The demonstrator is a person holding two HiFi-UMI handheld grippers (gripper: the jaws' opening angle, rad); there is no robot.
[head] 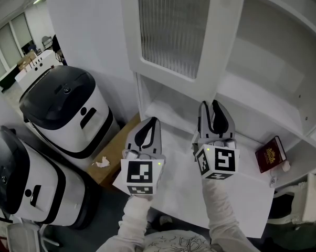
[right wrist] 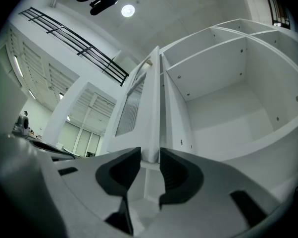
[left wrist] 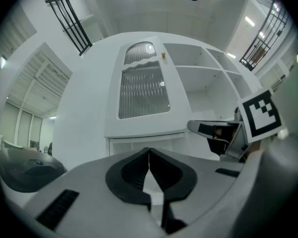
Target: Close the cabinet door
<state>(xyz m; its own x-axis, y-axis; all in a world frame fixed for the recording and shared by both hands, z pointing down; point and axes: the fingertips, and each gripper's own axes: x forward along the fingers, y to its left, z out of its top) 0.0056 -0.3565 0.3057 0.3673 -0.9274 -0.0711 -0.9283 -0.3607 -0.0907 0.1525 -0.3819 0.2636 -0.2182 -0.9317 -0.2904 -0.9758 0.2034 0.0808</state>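
The white cabinet door [head: 168, 30] with a ribbed glass pane stands open, swung out to the left of the open shelves [head: 273, 62]. My right gripper [head: 213, 105] points at the door's lower free edge. In the right gripper view the door's edge [right wrist: 151, 108] stands upright in line with the gap of the right gripper [right wrist: 150, 155], its bottom corner just between the tips, with thin gaps on both sides; the jaws are open. My left gripper [head: 150, 121] hangs level to the left, below the door, shut and empty. In its own view the left gripper [left wrist: 149, 152] faces the door [left wrist: 144, 90].
A dark red book [head: 271, 154] lies on the low shelf [head: 184, 182] at the right. Two white and black bin-like machines [head: 63, 109] [head: 21, 177] stand on the floor at the left, with a cardboard box [head: 113, 156] beside the cabinet.
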